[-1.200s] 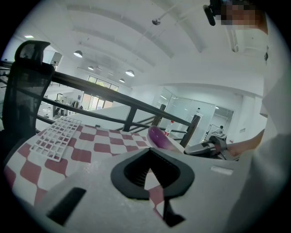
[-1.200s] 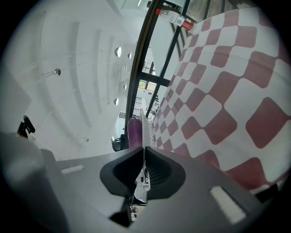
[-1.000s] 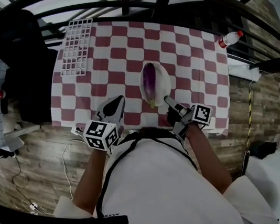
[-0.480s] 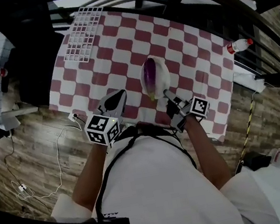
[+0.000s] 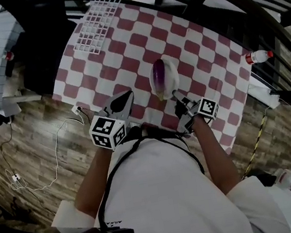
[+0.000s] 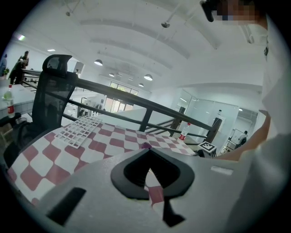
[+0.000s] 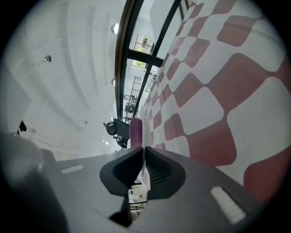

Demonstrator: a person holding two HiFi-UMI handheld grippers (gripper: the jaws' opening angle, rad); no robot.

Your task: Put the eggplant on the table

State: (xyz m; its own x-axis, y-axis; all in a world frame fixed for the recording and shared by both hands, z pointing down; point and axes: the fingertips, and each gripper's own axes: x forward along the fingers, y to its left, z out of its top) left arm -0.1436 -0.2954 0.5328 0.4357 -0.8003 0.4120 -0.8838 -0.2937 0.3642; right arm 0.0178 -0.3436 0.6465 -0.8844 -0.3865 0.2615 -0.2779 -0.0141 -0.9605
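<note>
At the near edge of the table, with its red-and-white checked cloth, the eggplant lies lengthwise in a white plate, not yet on the cloth itself. The right hand-held gripper is at the plate's near rim. In the right gripper view its jaws are pinched almost together on a thin white edge, the plate's rim, with the purple eggplant showing just beyond the tips. Whether the plate sits flat on the cloth I cannot tell.

The left hand-held gripper hovers just beside the plate, on its left. Its 2 jaws are closed tip to tip with nothing between them, only checked cloth showing through the gap.

Far across the table lies 1 white grid rack, well apart from the plate. 1 bottle stands off the table's right side.
</note>
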